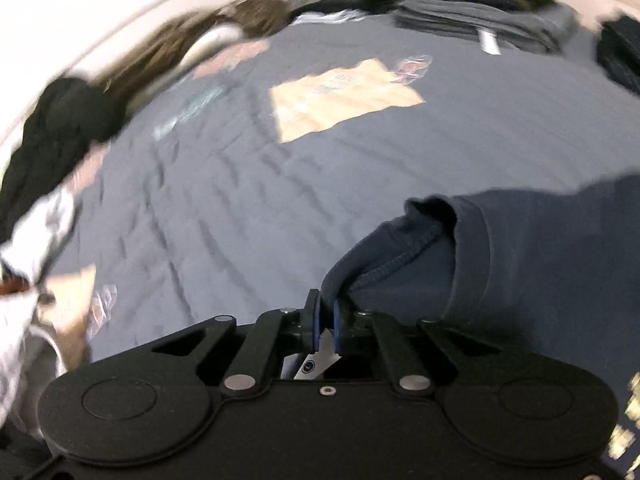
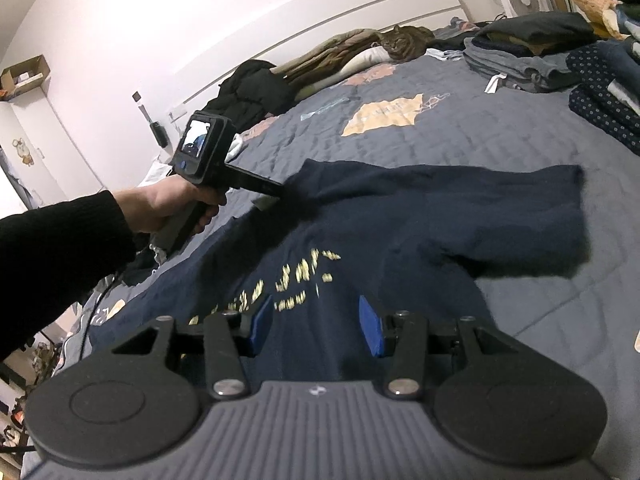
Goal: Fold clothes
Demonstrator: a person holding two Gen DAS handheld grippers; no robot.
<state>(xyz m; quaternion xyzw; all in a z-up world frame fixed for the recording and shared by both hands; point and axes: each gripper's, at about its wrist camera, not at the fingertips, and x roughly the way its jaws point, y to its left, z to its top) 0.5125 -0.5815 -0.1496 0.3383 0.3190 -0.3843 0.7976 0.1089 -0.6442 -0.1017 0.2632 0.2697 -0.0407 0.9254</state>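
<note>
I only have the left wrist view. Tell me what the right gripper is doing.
Observer: The right gripper is open above the shirt, gripping nothing.
Operator: Say how the shirt lies.
Observer: Spread on the bed, print up, one sleeve stretched toward the right of the picture.
Operator: Report my left gripper from outside.
Observer: The left gripper, shut on a shirt edge, lifts it.
Operator: Anything else on the bed?
Observer: A cat lies near the headboard.
</note>
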